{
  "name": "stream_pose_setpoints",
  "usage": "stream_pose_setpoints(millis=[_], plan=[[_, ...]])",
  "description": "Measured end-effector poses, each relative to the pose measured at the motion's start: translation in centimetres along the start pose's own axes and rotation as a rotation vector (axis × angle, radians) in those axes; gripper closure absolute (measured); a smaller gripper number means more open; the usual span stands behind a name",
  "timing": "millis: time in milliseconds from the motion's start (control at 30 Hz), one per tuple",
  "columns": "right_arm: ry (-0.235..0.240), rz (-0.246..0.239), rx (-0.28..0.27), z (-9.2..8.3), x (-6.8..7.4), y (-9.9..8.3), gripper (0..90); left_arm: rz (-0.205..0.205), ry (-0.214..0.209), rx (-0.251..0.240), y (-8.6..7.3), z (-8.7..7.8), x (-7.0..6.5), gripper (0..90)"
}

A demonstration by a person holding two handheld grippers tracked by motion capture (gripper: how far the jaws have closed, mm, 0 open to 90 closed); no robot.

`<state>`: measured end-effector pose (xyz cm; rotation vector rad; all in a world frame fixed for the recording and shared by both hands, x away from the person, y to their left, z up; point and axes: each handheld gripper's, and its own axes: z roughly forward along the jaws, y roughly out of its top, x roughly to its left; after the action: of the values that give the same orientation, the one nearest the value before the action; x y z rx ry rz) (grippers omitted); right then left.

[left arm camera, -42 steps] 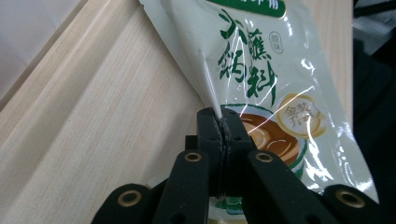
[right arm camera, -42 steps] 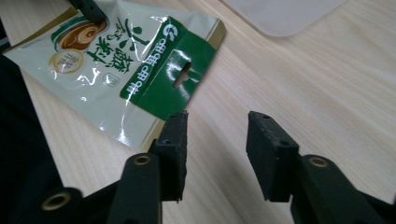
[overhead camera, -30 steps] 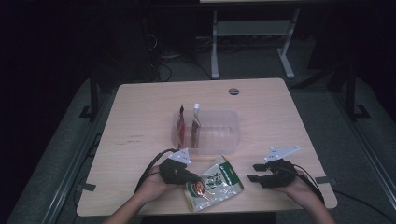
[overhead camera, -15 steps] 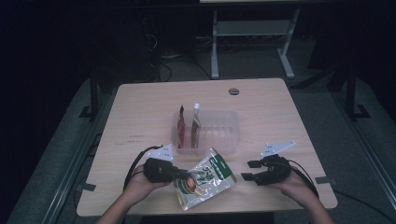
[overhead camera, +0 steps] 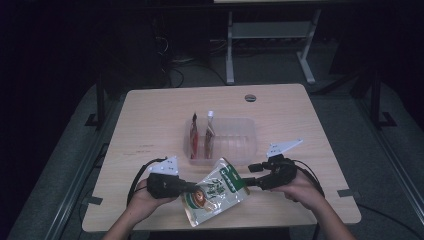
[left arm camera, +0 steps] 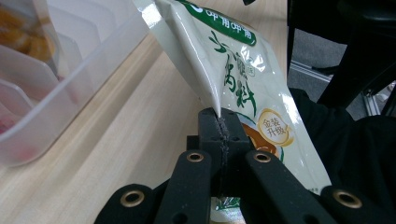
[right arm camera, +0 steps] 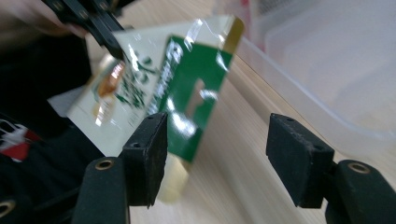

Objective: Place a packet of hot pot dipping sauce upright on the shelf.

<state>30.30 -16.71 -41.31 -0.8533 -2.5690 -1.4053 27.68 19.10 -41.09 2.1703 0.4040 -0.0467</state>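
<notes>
A cream and green food packet [overhead camera: 215, 190] hangs tilted just above the table's near edge. My left gripper [overhead camera: 192, 189] is shut on its side seam; in the left gripper view the jaws [left arm camera: 219, 126] pinch the thin edge of the packet [left arm camera: 233, 70]. My right gripper [overhead camera: 250, 176] stands at the packet's right end. Its jaws have just been opening and stand apart [right arm camera: 217, 149]. The green end of the packet [right arm camera: 187, 74] reaches in beside the left pad, and neither pad presses on it. The left gripper [right arm camera: 100, 25] shows farther off in the right gripper view.
A clear plastic bin [overhead camera: 235, 145] with dividers sits mid-table just beyond the packet, and two packets [overhead camera: 195, 137] stand upright at its left end. The wooden table [overhead camera: 150, 120] ends close to both hands. A metal frame [overhead camera: 270, 35] stands on the floor behind.
My left gripper has moved left with the packet's edge, and the packet has tilted up off the table. My right gripper has shifted left and up a little.
</notes>
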Motion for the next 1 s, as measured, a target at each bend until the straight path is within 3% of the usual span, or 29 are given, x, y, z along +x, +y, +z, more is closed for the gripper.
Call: stream_pose_setpoints(millis=[200, 400, 667, 1000], plan=[[0.063, -0.002, -0.02, 0.6, 0.1, 1.0, 41.7, 0.015, -0.004, -0.009, 0.1, -0.1, -0.2, 90.0], [0.098, -0.01, 0.007, 1.7, 0.3, 1.5, 43.2, 0.033, -0.01, -0.027, 0.3, -0.2, -0.4, 90.0], [0.184, -0.006, 0.03, 2.3, 0.1, 1.4, 48.1, 0.038, 0.004, -0.048, 0.4, -0.5, -0.3, 90.0], [0.195, -0.01, 0.023, 2.3, 0.0, 1.4, 44.6, 0.085, -0.04, -0.031, 0.7, 0.3, -0.6, 90.0]])
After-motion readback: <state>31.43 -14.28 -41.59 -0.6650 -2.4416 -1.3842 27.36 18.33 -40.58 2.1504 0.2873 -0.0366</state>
